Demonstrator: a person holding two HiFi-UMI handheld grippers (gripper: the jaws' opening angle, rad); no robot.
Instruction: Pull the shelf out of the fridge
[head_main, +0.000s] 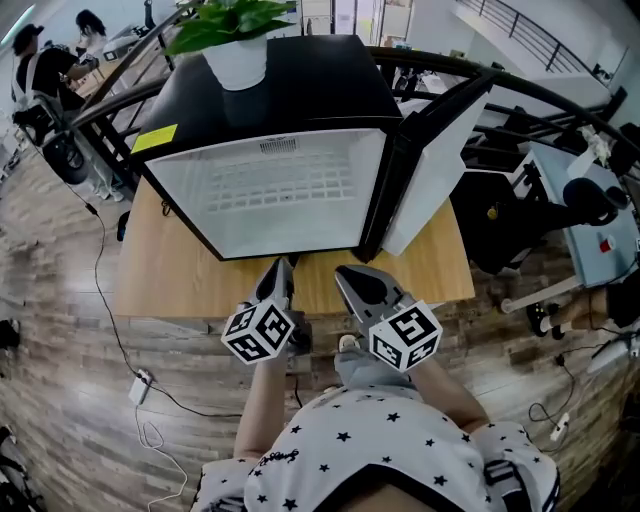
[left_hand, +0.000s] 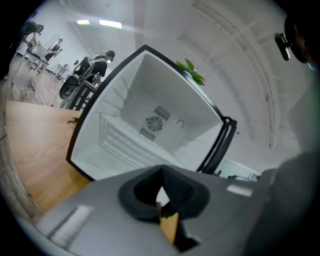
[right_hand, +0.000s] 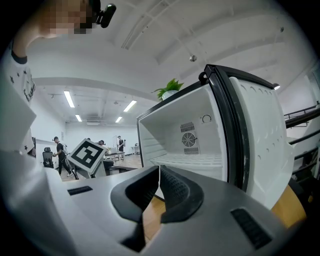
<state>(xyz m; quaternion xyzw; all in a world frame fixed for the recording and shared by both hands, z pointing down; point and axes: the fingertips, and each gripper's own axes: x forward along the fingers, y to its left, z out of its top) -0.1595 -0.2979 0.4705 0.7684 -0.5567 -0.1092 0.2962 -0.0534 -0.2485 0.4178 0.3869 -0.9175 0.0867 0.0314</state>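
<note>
A small black fridge (head_main: 300, 85) stands on a wooden table (head_main: 170, 270), its door (head_main: 430, 170) swung open to the right. Inside it lies a white wire shelf (head_main: 285, 185), level and fully in; it also shows in the left gripper view as the shelf (left_hand: 125, 142) and in the right gripper view as the shelf (right_hand: 192, 161). My left gripper (head_main: 283, 262) hangs just before the fridge's opening, shut and empty. Beside it, my right gripper (head_main: 342, 272) is also shut with nothing in it. Neither touches the fridge. The jaw tips meet in both gripper views (left_hand: 161, 172) (right_hand: 159, 170).
A potted plant (head_main: 238, 50) sits on the fridge top, with a yellow sticker (head_main: 155, 137) at its left edge. A cable and power adapter (head_main: 140, 385) lie on the wood floor at left. People stand far back left (head_main: 40, 70). Black frames and equipment crowd the right (head_main: 580, 200).
</note>
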